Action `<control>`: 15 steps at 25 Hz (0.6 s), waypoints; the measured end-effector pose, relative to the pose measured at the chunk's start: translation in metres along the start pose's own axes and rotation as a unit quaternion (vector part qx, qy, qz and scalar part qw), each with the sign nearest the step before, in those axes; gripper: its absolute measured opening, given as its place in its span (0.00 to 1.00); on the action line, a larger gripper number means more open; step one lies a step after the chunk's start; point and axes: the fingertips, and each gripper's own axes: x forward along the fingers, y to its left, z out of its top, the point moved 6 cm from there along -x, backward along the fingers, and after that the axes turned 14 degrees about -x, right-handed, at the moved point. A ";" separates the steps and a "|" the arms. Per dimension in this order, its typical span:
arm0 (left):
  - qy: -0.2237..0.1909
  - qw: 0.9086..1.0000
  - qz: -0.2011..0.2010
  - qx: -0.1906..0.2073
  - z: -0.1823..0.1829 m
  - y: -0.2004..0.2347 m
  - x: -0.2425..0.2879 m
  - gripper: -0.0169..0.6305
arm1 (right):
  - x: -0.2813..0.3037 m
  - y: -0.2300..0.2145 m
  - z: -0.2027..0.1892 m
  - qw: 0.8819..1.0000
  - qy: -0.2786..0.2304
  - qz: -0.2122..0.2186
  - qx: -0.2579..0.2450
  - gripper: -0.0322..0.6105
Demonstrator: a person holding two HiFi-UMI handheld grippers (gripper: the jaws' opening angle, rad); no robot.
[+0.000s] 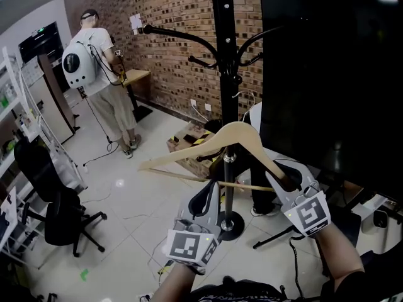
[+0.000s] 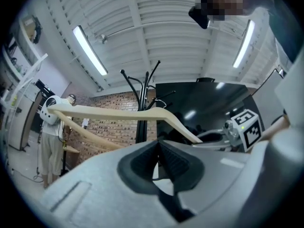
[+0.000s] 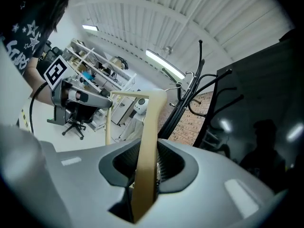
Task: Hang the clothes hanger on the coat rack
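Wooden hanger is in the air in front of the coat rack pole, tilted, left end lower. Its wire hook sits just beside the pole, below the rack's curved arms.

Right gripper pinches the hanger's right arm near its end; in the right gripper view the wood runs up between the 2 pads, both pressing on it.

Left gripper is at the hanger's bottom bar, near mid-length. In the left gripper view its jaws are pressed together at the tips, with no wood seen between them. The hanger crosses above them and the bar passes behind the tips.

The rack base stands on a tiled floor. Behind it is a brick wall, and at far left a person with a white backpack and 1 black chair.
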 end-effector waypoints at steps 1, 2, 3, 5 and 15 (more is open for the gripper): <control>0.000 1.000 0.001 0.004 0.003 0.001 0.003 0.03 | 0.002 -0.004 0.002 1.000 -0.003 -0.003 0.000 0.20; 0.001 1.000 0.002 0.006 0.004 0.002 0.006 0.03 | 0.005 -0.009 0.003 1.000 -0.004 -0.006 0.000 0.20; 0.001 1.000 0.003 0.006 0.006 0.004 0.008 0.03 | 0.008 -0.013 0.003 1.000 -0.004 -0.009 0.001 0.20; 0.001 1.000 0.004 0.000 0.008 0.008 0.011 0.03 | 0.013 -0.022 0.004 1.000 -0.007 -0.017 0.008 0.20; 0.029 0.999 -0.028 -0.006 0.005 0.027 0.038 0.03 | 0.038 -0.037 0.000 0.999 0.006 -0.032 0.005 0.20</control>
